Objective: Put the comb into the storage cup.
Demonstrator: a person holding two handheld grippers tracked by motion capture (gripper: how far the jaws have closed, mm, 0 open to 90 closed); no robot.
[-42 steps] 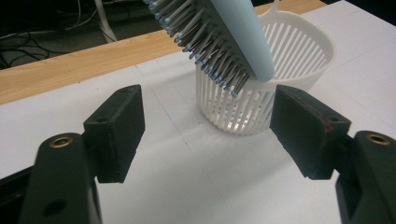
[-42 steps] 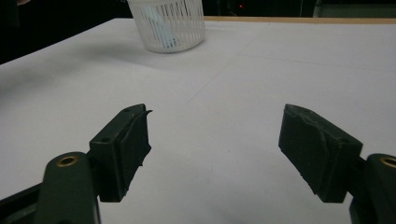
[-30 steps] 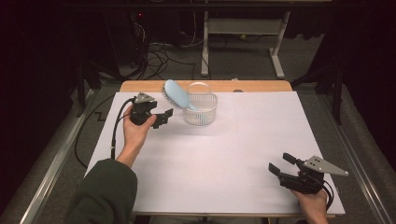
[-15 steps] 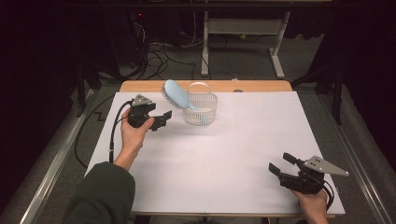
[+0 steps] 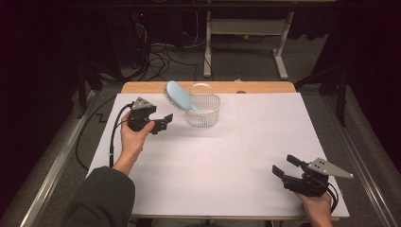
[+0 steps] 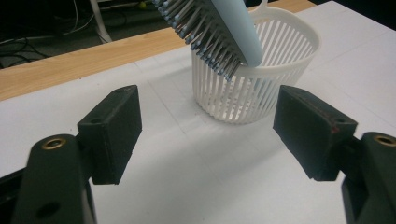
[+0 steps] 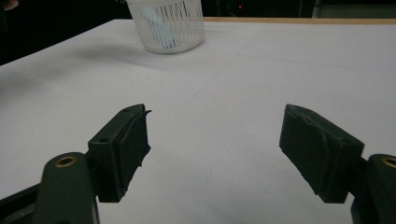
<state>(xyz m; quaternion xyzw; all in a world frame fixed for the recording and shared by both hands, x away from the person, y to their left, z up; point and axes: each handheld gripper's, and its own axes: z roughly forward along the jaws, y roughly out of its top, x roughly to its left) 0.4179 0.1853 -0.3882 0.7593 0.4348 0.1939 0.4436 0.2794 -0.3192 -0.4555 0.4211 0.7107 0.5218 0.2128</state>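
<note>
Brush (image 5: pixel 178 96): propped handle-down in basket (image 5: pixel 204 113) on counter (image 5: pixel 227 161). Left gripper (image 5: pixel 165 121): released, empty, beside basket. Right gripper (image 5: pixel 284 166): released, empty, well apart.

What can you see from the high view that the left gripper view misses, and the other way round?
From the high view you see the whole white-covered table, the person's left gripper and right gripper in their hands, both open and empty, and the dark floor with cables behind. The left gripper view gives close detail instead: the grey-tipped bristles of the pale blue plastic hairbrush, and the thin vertical slats of the white plastic basket. Both views show the hairbrush leaning handle-down in the basket, and the wooden table edge beyond it.
</note>
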